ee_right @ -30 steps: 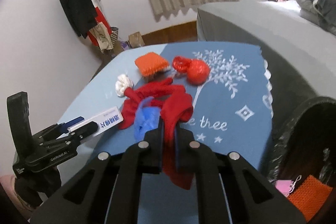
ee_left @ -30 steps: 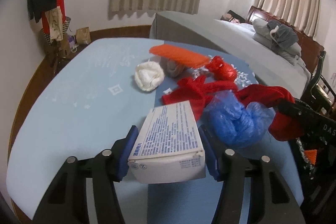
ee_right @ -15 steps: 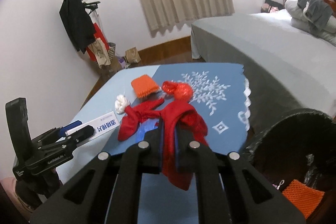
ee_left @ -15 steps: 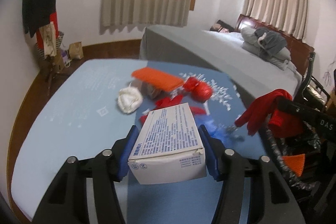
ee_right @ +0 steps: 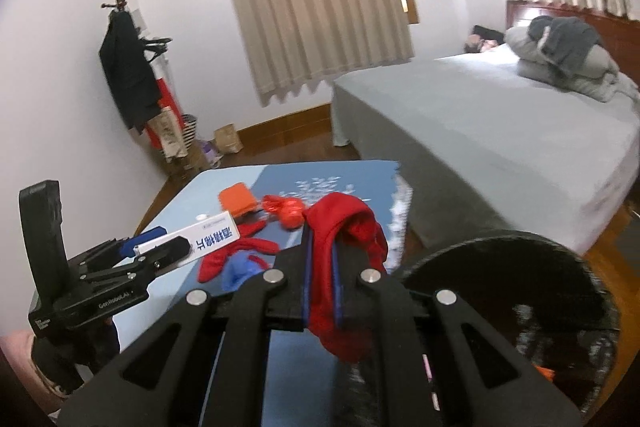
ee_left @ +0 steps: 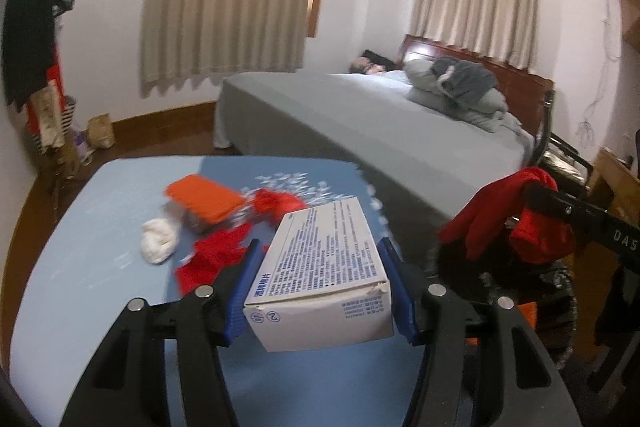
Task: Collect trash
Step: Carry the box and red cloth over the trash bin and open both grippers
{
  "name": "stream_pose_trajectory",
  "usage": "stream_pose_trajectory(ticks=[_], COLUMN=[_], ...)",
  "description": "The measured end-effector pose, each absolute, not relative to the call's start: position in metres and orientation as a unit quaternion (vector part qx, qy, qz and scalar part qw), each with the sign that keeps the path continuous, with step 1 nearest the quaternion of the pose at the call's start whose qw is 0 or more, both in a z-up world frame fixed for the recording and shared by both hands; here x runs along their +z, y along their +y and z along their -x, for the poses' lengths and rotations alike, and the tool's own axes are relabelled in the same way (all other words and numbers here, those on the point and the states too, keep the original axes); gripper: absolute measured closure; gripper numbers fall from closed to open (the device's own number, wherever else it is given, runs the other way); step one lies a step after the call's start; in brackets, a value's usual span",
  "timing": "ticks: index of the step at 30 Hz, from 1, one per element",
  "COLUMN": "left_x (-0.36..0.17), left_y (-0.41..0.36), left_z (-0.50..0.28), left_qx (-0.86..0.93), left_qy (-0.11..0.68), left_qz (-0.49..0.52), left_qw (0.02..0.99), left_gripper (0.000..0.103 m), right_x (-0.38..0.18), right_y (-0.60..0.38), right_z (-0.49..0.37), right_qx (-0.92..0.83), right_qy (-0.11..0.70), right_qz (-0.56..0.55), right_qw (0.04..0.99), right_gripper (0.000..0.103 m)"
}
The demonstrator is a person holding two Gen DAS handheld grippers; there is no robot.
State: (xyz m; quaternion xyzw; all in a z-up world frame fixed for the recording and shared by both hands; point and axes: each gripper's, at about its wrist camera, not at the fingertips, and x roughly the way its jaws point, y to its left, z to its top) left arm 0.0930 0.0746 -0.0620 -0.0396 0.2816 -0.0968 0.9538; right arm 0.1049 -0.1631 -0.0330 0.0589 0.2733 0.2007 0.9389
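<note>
My left gripper (ee_left: 320, 287) is shut on a white cardboard box (ee_left: 320, 267) printed with blue text, held above the blue table (ee_left: 80, 267). My right gripper (ee_right: 320, 267) is shut on a red cloth (ee_right: 344, 223) that drapes over and below its fingers. The same red cloth (ee_left: 516, 223) hangs at the right of the left wrist view, above the black-lined trash bin (ee_left: 560, 299). In the right wrist view the bin (ee_right: 520, 291) opens just right of the cloth. The box (ee_right: 208, 237) shows there at left.
On the table lie an orange sponge (ee_left: 204, 201), a white wad (ee_left: 158, 241), a red crumpled piece (ee_left: 280, 205), another red cloth (ee_left: 216, 259) and a blue bag (ee_right: 240, 271). A grey bed (ee_right: 480, 131) stands behind. A coat rack (ee_right: 128, 75) stands at left.
Both grippers have risen and pulled back from the table with their loads. The red cloth has come off the pile and now hangs beside the bin.
</note>
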Motion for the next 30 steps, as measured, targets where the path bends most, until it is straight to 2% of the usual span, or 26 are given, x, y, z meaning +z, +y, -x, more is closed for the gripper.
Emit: stream_pose_trajectory(ticks=[20,24,25,26,28,30], left_x=[-0.063,-0.067,-0.069,-0.070,-0.072,-0.071], left_y=[-0.094,-0.114,-0.119,-0.123,-0.124,-0.124], left_z=[-0.117,-0.120,-0.122,-0.125,-0.127,-0.128], left_qx=[-0.241,-0.263,-0.270,-0.274,-0.279,-0.283], left_qy=[0.263,0.269,0.275,0.281,0.286,0.285], left_qz=[-0.009,-0.013,-0.012,-0.010,-0.001,0.004], left_qw=[0.934,0.926,0.923,0.920,0.917,0.916], left_gripper=[0.046,0.045,0.044,0.036,0.024,0.022], right_x=[-0.064,-0.076,-0.080,-0.082,-0.085,-0.089], right_y=[-0.284,-0.299,-0.303,-0.306,-0.312,-0.316], right_z=[-0.071,-0.068,-0.068,-0.068,-0.066,-0.065], right_qx=[0.067,0.044,0.036,0.029,0.015,0.007], right_qy=[0.309,0.320,0.325,0.329,0.331,0.334], right_qz=[-0.070,-0.076,-0.077,-0.079,-0.083,-0.085], right_qw=[0.946,0.943,0.942,0.941,0.940,0.939], right_gripper=[0.096,0.091,0.083,0.072,0.056,0.050])
